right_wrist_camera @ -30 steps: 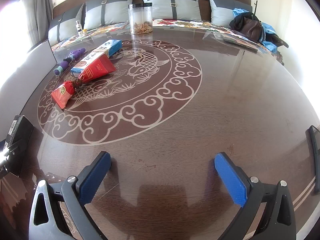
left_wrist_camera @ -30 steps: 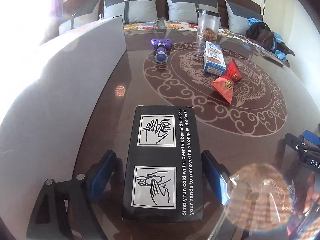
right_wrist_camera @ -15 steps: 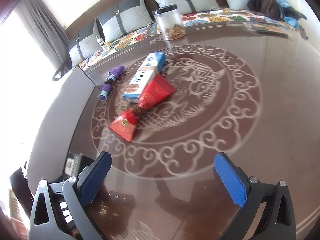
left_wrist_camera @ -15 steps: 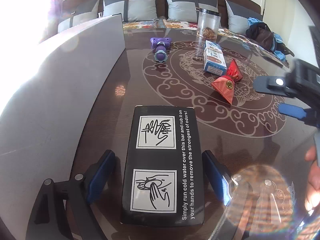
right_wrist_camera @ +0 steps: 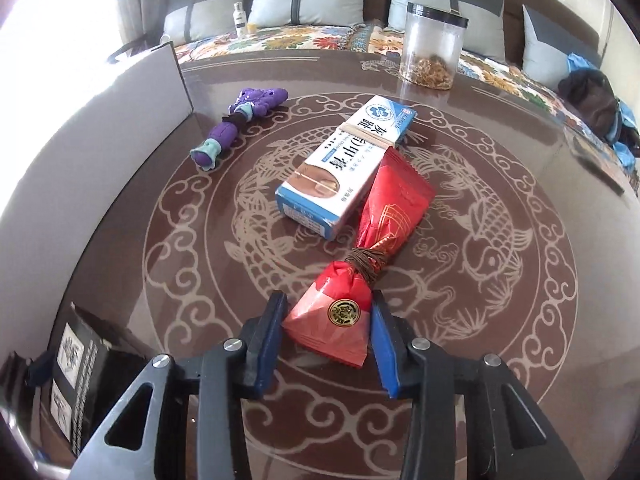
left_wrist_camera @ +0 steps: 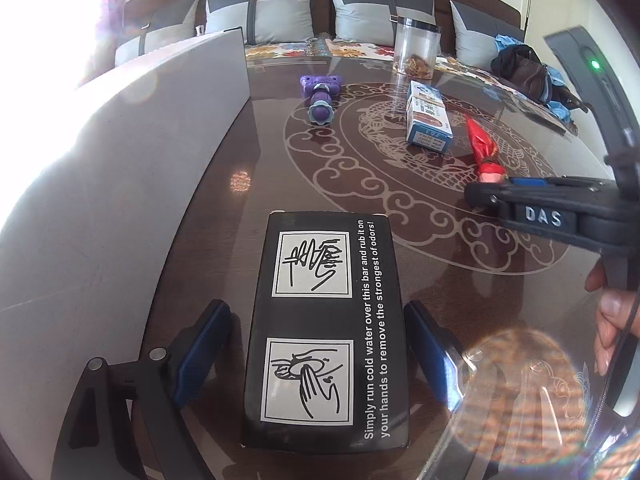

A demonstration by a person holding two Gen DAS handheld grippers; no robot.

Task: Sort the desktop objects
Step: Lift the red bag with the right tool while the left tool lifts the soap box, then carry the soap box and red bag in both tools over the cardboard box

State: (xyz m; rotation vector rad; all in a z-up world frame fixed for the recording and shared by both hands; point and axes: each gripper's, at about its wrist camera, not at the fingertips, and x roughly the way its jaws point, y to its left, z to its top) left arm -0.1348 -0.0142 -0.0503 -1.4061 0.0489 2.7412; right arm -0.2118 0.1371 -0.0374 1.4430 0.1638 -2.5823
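A black box [left_wrist_camera: 324, 320] with white hand drawings lies flat on the dark table [right_wrist_camera: 500, 340]. My left gripper [left_wrist_camera: 316, 312] straddles it, open, with a gap at each blue pad. The same box [right_wrist_camera: 80, 364] shows at the lower left of the right wrist view. A red foil packet [right_wrist_camera: 340, 312], tied with brown string, lies near the table's middle. The jaws of my right gripper [right_wrist_camera: 328, 312] are closing on its near end, and both pads touch its sides. From the left wrist view, the right gripper [left_wrist_camera: 476, 196] reaches in from the right to the red packet [left_wrist_camera: 482, 144].
A blue-and-white carton [right_wrist_camera: 344, 168] lies against the red packet. A purple toy [right_wrist_camera: 236, 128] rests to its left. A clear jar [right_wrist_camera: 432, 52] stands at the far edge. A tall grey panel [left_wrist_camera: 120, 160] borders the table's left. A hand [left_wrist_camera: 608, 320] holds the right gripper.
My right gripper swung left across the table to the red packet and closed its wide jaws around the packet's near end. The left gripper and the black box stayed put.
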